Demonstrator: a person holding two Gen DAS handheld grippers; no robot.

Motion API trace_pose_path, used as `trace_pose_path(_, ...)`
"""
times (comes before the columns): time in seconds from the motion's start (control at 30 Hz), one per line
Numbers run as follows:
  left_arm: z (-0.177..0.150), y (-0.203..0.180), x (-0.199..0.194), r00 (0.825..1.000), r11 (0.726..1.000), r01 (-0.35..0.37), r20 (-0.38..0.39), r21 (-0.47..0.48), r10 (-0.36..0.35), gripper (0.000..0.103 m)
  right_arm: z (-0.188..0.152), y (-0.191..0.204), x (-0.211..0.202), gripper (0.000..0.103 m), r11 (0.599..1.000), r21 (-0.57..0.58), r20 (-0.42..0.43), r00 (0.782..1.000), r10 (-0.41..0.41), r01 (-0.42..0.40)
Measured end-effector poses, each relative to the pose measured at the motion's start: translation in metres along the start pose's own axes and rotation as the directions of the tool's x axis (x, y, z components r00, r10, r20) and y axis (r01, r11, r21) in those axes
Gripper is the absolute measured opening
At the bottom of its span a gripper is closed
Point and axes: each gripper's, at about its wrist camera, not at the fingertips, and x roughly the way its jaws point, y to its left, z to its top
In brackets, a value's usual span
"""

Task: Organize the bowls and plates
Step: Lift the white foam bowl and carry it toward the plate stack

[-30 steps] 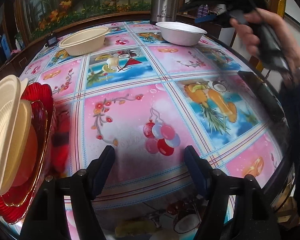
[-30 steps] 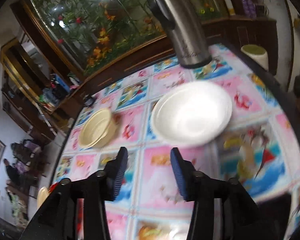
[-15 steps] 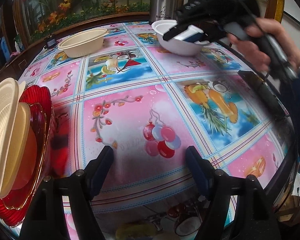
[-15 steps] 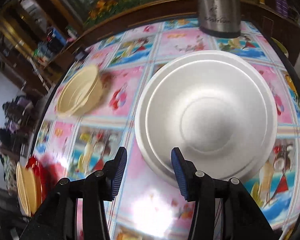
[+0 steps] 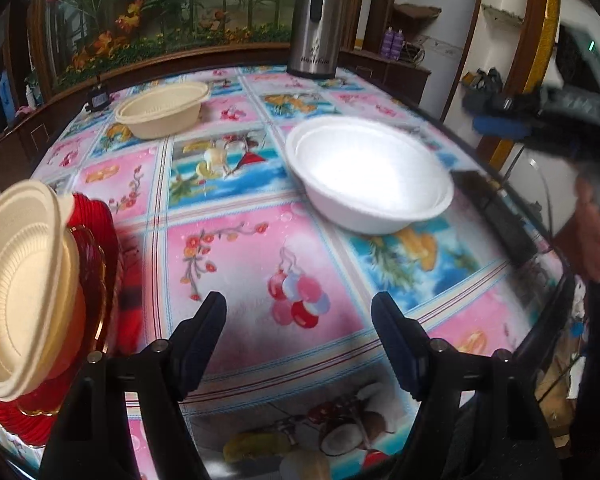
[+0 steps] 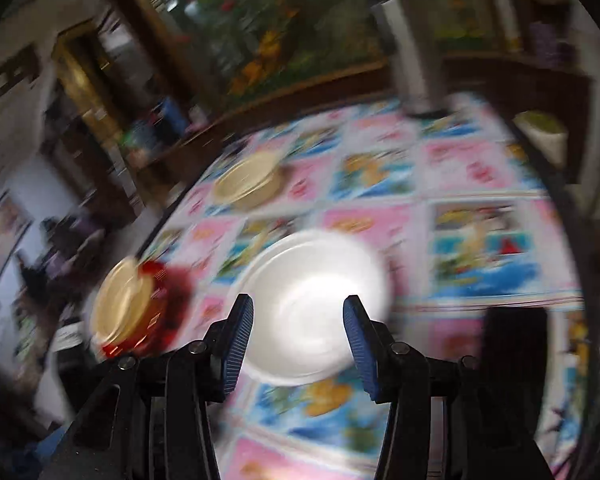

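White bowl [image 5: 368, 176] sitting on the patterned table [image 5: 240, 264]; left tongs [image 5: 298, 340] spread, holding nothing; right tongs [image 6: 298, 336] spread too, bowl beyond, untouched

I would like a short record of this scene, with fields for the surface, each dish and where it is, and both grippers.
surface: table with a fruit-print tablecloth
white bowl: on the table, right of centre
beige bowl: on the table, far left
stack: beige plates on red plates, at the left edge
thermos: at the far edge
left gripper: open, empty
right gripper: open, empty, white bowl beyond it
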Motion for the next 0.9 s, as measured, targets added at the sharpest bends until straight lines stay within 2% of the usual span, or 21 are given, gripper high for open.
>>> trace_pose_path(0.07, 0.008, 0.002, -0.006, 1.0, 0.999, 0.03, 0.01, -0.022, -0.03, 0.074, 0.0, -0.016, 0.002, 0.05, 0.998, 0.057, 0.005, 1.0, 0.0, 0.0)
trace_pose_path(0.1, 0.014, 0.005, -0.008, 0.999, 0.998, 0.046, 0.016, -0.043, -0.045, 0.072, -0.001, -0.022, 0.005, 0.045, 0.997, 0.083, -0.002, 1.0, 0.005, -0.005)
trace_pose_path(0.13, 0.021, 0.007, -0.008, 0.998, 0.996, 0.058, 0.016, -0.065, -0.057, 0.066, -0.004, -0.025, 0.008, 0.042, 0.995, 0.103, -0.011, 1.0, 0.012, -0.011)
trace_pose_path(0.17, 0.026, 0.009, -0.007, 0.997, 0.994, 0.072, 0.013, -0.082, -0.071, 0.055, -0.006, -0.03, 0.013, 0.037, 0.992, 0.123, -0.019, 1.0, 0.023, -0.02)
trace_pose_path(0.23, 0.041, 0.012, 0.001, 0.996, 0.99, 0.09, 0.007, -0.112, -0.09, 0.047, -0.006, -0.03, 0.022, 0.032, 0.99, 0.143, -0.03, 0.999, 0.026, -0.021)
trace_pose_path(0.27, 0.046, 0.014, 0.005, 0.996, 0.989, 0.085, 0.003, -0.124, -0.085, 0.047, -0.007, -0.031, 0.027, 0.029, 0.988, 0.153, -0.039, 0.999, 0.03, -0.024)
trace_pose_path(0.4, 0.067, 0.019, 0.021, 0.993, 0.976, 0.116, 0.005, -0.185, -0.117, 0.047, -0.012, -0.024, 0.036, 0.029, 0.986, 0.16, -0.051, 0.997, 0.058, -0.05)
trace_pose_path(0.53, 0.079, 0.017, 0.037, 0.996, 0.978, 0.091, 0.0, -0.188, -0.092, 0.047, -0.015, -0.024, 0.045, 0.028, 0.985, 0.165, -0.077, 0.995, 0.062, -0.048)
trace_pose_path(0.6, 0.081, 0.016, 0.045, 0.996, 0.977, 0.09, -0.007, -0.193, -0.093, 0.047, -0.016, -0.026, 0.051, 0.022, 0.984, 0.171, -0.085, 0.994, 0.07, -0.054)
trace_pose_path(0.67, 0.082, 0.014, 0.054, 0.997, 0.981, 0.066, -0.021, -0.182, -0.071, 0.035, -0.017, -0.027, 0.055, 0.017, 0.983, 0.176, -0.089, 0.993, 0.072, -0.056)
trace_pose_path(0.8, 0.08, 0.013, 0.063, 0.998, 0.986, 0.038, -0.033, -0.163, -0.044, 0.031, -0.02, -0.029, 0.059, 0.016, 0.98, 0.188, -0.096, 0.992, 0.085, -0.065)
trace_pose_path(0.87, 0.08, 0.011, 0.066, 0.999, 0.989, 0.033, -0.035, -0.146, -0.039, 0.024, -0.021, -0.027, 0.06, 0.014, 0.983, 0.175, -0.093, 0.993, 0.077, -0.06)
trace_pose_path(0.9, 0.079, 0.009, 0.067, 0.999, 0.991, 0.019, -0.034, -0.135, -0.024, 0.024, -0.021, -0.027, 0.061, 0.014, 0.983, 0.175, -0.092, 0.993, 0.077, -0.06)
